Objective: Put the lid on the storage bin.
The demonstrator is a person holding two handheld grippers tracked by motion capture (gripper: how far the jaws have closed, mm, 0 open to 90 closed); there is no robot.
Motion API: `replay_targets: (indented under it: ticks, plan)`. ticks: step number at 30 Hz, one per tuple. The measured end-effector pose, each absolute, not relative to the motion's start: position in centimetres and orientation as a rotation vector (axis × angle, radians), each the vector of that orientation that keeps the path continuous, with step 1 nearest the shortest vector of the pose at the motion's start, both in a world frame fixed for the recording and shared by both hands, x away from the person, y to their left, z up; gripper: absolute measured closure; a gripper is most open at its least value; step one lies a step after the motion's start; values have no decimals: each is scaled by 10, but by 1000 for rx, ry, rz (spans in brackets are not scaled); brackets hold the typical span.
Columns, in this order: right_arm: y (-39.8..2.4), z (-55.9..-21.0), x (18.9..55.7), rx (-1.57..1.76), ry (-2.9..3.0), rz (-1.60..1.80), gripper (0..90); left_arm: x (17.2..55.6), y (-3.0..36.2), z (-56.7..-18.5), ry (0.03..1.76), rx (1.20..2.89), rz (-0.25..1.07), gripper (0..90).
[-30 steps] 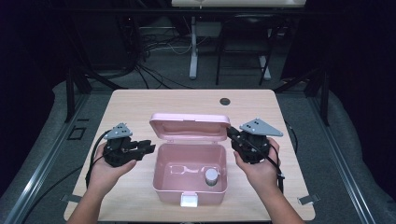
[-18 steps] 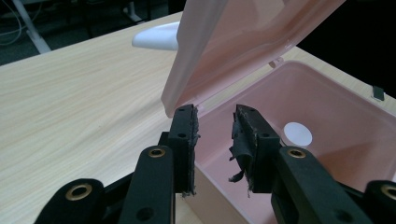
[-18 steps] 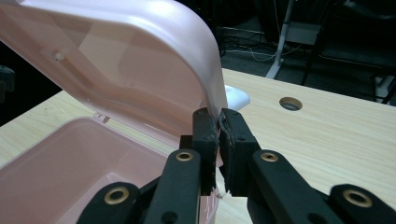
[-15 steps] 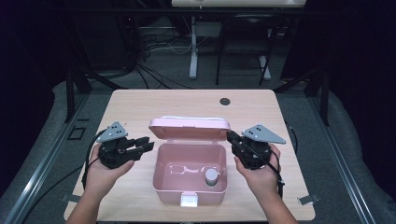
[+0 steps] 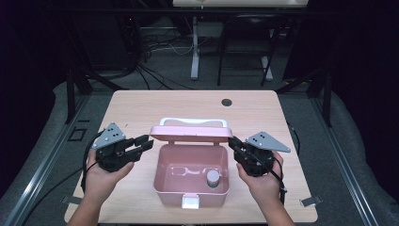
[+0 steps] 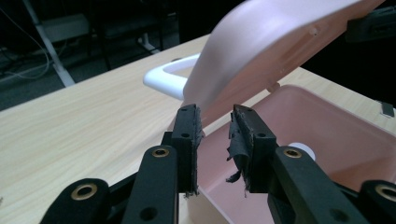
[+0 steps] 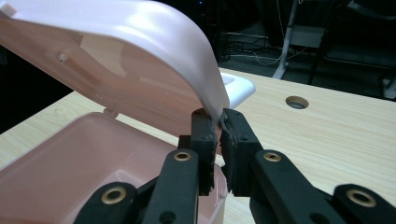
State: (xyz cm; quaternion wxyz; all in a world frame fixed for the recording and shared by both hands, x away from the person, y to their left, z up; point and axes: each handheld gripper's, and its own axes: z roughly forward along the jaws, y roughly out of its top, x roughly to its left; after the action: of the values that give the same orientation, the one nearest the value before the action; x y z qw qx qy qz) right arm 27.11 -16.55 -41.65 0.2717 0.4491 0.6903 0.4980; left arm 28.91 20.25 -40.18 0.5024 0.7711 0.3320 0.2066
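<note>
Nearest you, the white latch (image 5: 190, 202) on the front wall of the pink box (image 5: 207, 197) hangs unfastened. The box sits mid-desk between your two hands. Inside it, a small capped bottle (image 5: 213, 178) stands near the right front corner. Something clear lies beside it, too faint to name.

Your left claw (image 5: 145, 142) is at the lid's left corner. Its jaws have just been closing, but they stand apart. The left gripper view shows the lid's edge dipping between the tips, with a gap on the right pad's side, so the left claw is not gripping. Your right claw (image 5: 235, 143) is clenched on the lid's right corner. In the right gripper view the two pads pinch the thin pink rim between them.

The lid (image 5: 190, 134) is partway over, tilted above the back of the box with the front of the opening uncovered. Its white handle (image 5: 193, 121) shows just beyond it. Past that, the desk (image 5: 141, 103) is bare up to the round hole (image 5: 227, 102) near its far edge.

This looks like shutting the box, and you seem about halfway. The contents are in and the lid is in hand. What is left is to lower it flat onto the rim, let go, and press the latch home.
</note>
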Motion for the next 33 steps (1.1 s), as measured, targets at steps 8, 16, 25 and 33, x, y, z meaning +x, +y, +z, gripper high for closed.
replay_targets:
  ticks: [8, 16, 25, 33]
  plan:
    - [-167, -419, 269, 1209, 1863, 1360, 824, 284, 201, -399, 747, 1820, 550, 772]
    - [-168, -422, 268, 1217, 1867, 1379, 816, 282, 200, -398, 730, 1803, 552, 796]
    - [-171, -426, 266, 1215, 1877, 1372, 808, 282, 201, -398, 733, 1794, 539, 797]
    - [-180, -428, 265, 1235, 1873, 1380, 801, 282, 200, -398, 736, 1793, 538, 798]
